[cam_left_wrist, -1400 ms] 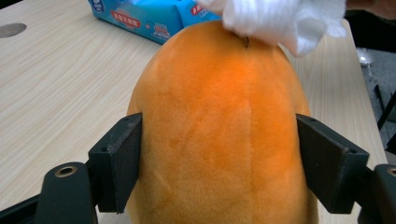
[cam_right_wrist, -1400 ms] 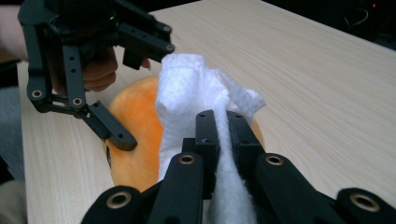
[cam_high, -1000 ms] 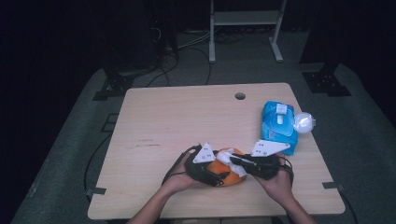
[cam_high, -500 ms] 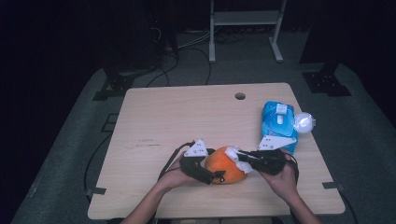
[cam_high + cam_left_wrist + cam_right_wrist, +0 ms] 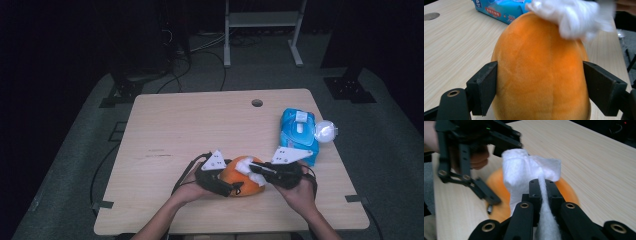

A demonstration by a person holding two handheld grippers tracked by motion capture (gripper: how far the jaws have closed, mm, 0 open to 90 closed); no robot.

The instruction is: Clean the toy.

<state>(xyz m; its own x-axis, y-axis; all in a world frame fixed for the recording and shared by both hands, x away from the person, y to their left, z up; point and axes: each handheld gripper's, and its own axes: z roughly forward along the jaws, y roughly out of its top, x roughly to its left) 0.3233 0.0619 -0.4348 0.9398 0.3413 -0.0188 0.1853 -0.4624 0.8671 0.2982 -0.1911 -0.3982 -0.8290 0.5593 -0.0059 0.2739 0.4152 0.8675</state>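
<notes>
Plush fruit [image 5: 242, 176] sits on the desk [image 5: 200, 125] near its front edge, between left claw [image 5: 227, 188] and right claw [image 5: 257, 172]. Wipe [image 5: 248, 165] lies on top of it. Wipes pack [image 5: 298, 131] sits behind-right, near the desk's right edge.

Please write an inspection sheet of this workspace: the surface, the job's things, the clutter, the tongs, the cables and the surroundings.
Surface: light wooden table with a round hole near its far edge.
Job's things: orange plush ball at the near edge; white wipe pressed on its top.
Clutter: blue wipes pack at the right side, a small clear round thing beside it, too blurred to name.
Tongs: left tongs clamp the ball on both sides, jaws having just closed a little; right tongs are shut on the wipe.
Cables: one trails from the left tongs; more lie on the floor behind the table.
Surroundings: dark room, grey floor mat, white metal frame behind.
</notes>
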